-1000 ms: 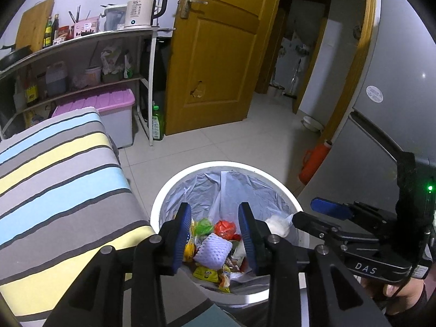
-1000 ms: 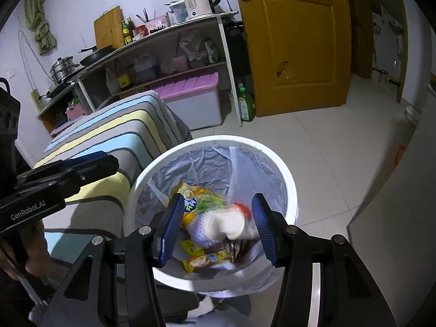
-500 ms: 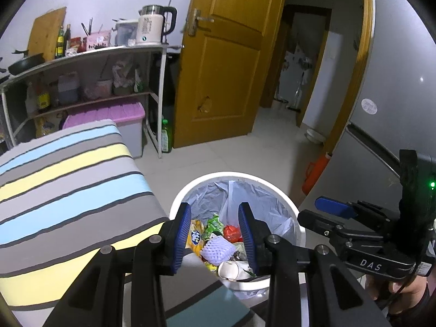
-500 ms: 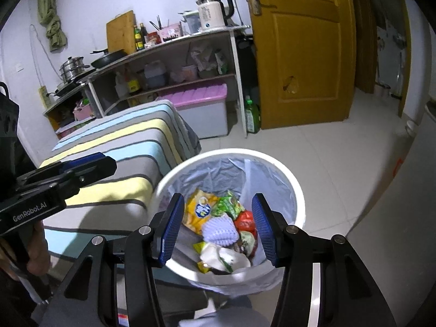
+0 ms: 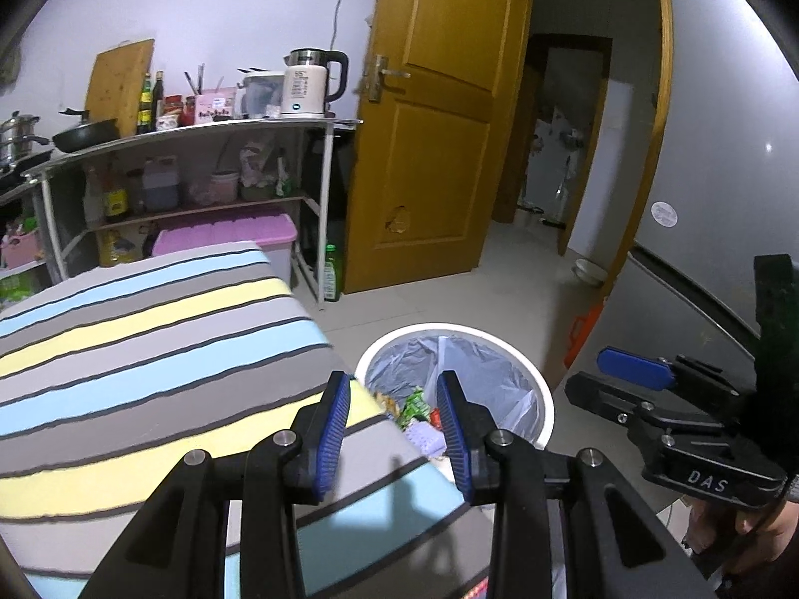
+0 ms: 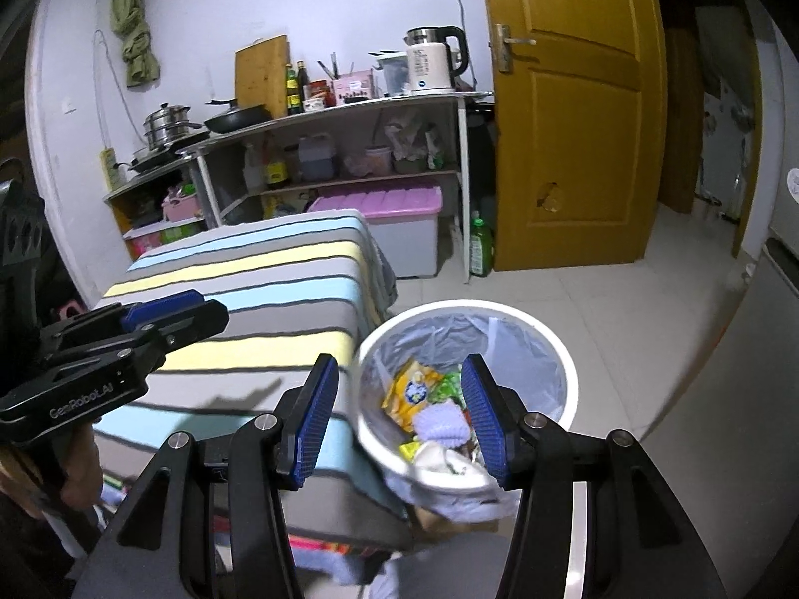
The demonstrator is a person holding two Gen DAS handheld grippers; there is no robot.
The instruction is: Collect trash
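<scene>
A white trash bin (image 5: 537,389) with a grey liner stands on the floor beside the striped table (image 5: 150,349); it also shows in the right wrist view (image 6: 564,364). Inside lie a yellow snack bag (image 6: 412,389), green wrappers (image 5: 414,407), a purple foam net (image 6: 442,422) and white crumpled paper (image 6: 444,461). My left gripper (image 5: 394,429) is open and empty above the table's corner by the bin. My right gripper (image 6: 399,414) is open and empty above the bin's near left rim. Each gripper shows in the other's view.
A shelf unit (image 5: 199,149) with a kettle (image 5: 307,82), bottles and pans stands at the back. A purple-lidded storage box (image 5: 224,239) sits under it. A green bottle (image 5: 330,272) stands by the yellow door (image 5: 429,149). A grey fridge (image 5: 724,199) stands to the right, an orange object (image 5: 579,332) at its foot.
Both grippers have pulled back and up from the bin towards the table. The white paper that was between the right jaws now lies in the bin.
</scene>
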